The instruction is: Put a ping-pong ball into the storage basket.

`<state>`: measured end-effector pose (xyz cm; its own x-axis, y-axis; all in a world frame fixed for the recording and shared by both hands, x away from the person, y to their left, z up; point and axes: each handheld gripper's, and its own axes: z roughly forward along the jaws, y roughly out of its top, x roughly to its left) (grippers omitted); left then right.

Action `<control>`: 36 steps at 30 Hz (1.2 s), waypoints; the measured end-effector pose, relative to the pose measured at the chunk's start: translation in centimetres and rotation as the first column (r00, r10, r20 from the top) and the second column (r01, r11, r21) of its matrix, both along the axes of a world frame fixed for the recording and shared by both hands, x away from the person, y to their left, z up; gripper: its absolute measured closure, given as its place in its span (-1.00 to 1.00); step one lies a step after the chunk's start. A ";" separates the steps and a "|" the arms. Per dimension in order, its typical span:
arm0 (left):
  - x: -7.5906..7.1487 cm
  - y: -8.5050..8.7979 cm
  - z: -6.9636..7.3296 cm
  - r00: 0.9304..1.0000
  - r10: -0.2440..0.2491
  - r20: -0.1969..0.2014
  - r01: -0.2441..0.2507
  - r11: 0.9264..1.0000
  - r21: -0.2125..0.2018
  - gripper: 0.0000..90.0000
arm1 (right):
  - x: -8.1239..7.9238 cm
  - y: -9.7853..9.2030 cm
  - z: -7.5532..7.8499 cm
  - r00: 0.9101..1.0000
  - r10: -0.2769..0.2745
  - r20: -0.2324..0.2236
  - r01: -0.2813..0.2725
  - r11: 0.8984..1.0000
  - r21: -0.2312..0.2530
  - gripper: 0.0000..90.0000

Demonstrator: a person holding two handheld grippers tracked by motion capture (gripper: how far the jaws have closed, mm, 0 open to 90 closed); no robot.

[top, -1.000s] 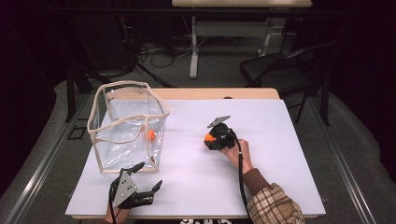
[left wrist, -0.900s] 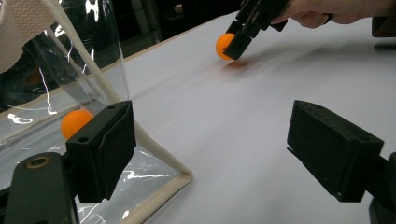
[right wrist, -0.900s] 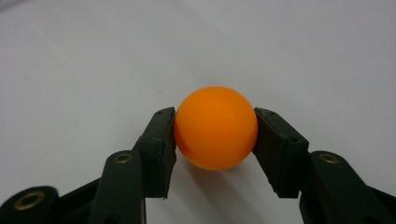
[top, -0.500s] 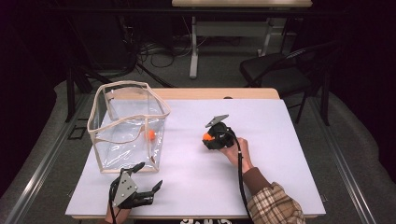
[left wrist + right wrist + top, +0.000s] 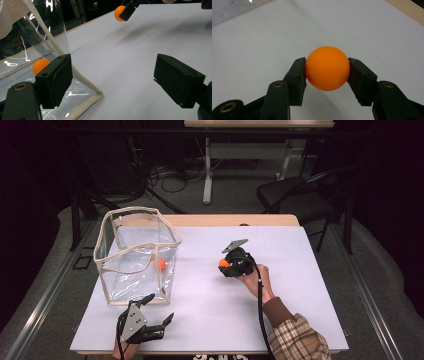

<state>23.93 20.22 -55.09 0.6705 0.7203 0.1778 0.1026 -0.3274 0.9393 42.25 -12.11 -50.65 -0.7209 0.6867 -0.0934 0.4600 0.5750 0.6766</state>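
Two orange balls tell the progress: one (image 5: 160,265) already lies inside the clear bag (image 5: 137,255), so I judge the work half done. Nearest, just in front of the bag, the left gripper (image 5: 155,312) rests with jaws wide and empty. Farther off, right of the bag, the right gripper (image 5: 226,266) pinches the second ball (image 5: 327,68), lifted off the white table (image 5: 300,285) and not yet bagged.

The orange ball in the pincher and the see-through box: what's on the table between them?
Nothing: the high view shows bare white table between the held orange ball and the clear box.
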 end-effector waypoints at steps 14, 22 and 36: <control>0.0 0.0 0.0 1.000 -0.001 0.000 0.001 1.000 0.002 -0.66 | -0.5 0.0 2.1 1.000 0.019 0.024 -0.018 1.000 -0.008 0.12; 0.0 0.0 0.0 1.000 -0.003 0.000 0.003 1.000 0.005 -0.66 | -0.7 0.2 3.1 0.999 0.028 0.039 -0.028 1.000 -0.001 0.12; 0.0 0.0 0.0 1.000 -0.003 0.001 0.003 1.000 0.007 -0.66 | -0.6 0.2 4.2 0.998 0.038 0.052 -0.038 0.999 0.004 0.12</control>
<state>23.95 20.21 -55.08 0.6725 0.7170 0.1834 0.1011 -0.3345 0.9369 41.62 -11.96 -46.41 -0.7410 0.6592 -0.1279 0.4021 0.5882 0.7017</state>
